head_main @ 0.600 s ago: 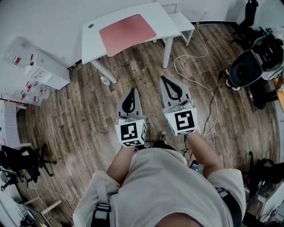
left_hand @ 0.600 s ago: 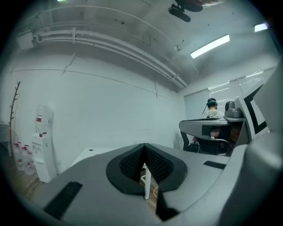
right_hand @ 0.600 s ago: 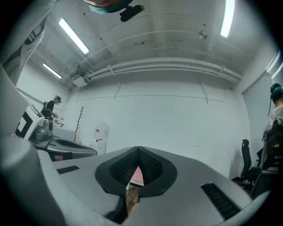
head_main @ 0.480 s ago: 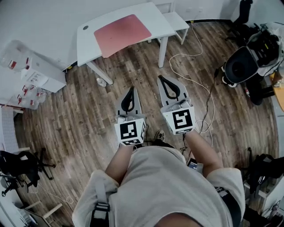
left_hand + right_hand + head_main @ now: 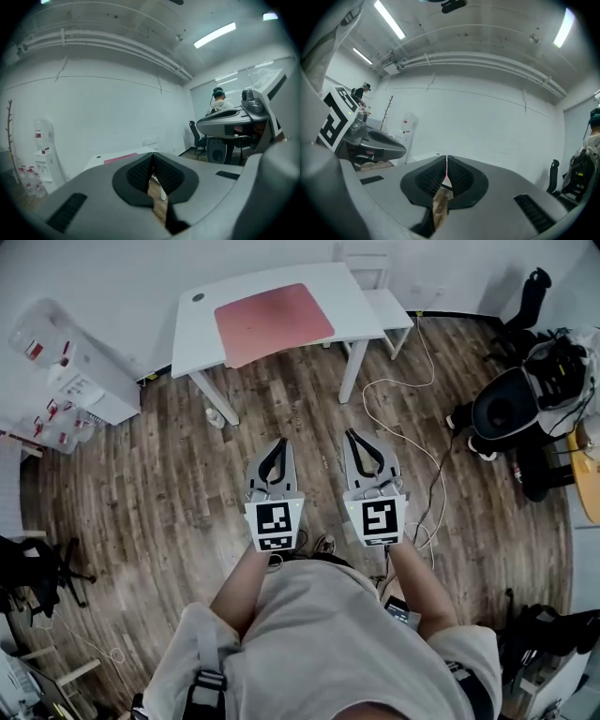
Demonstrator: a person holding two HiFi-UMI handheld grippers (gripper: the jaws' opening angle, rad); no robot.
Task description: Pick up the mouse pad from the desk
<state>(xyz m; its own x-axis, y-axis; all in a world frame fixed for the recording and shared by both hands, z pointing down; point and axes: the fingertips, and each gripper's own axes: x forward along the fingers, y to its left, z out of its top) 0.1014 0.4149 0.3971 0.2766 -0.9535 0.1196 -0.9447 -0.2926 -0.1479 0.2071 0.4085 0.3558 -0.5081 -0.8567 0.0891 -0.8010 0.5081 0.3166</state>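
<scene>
A pink mouse pad (image 5: pixel 273 322) lies flat on a white desk (image 5: pixel 202 329) against the far wall in the head view. It shows as a thin pink strip (image 5: pixel 120 159) in the left gripper view. My left gripper (image 5: pixel 275 447) and right gripper (image 5: pixel 362 438) are held side by side over the wooden floor, well short of the desk, both pointing toward it. Both are shut with nothing between the jaws. In the gripper views the left gripper (image 5: pixel 153 155) and the right gripper (image 5: pixel 446 159) have their tips touching.
A white stool (image 5: pixel 384 307) stands right of the desk. A white cable (image 5: pixel 412 418) snakes over the floor at right, near a black office chair (image 5: pixel 507 409). A white water dispenser with bottles (image 5: pixel 70 367) is at left. Another person sits far off in the left gripper view.
The two grippers have drawn closer together and the view has shifted, so the desk and pad now sit a little more to the right in the head view.
</scene>
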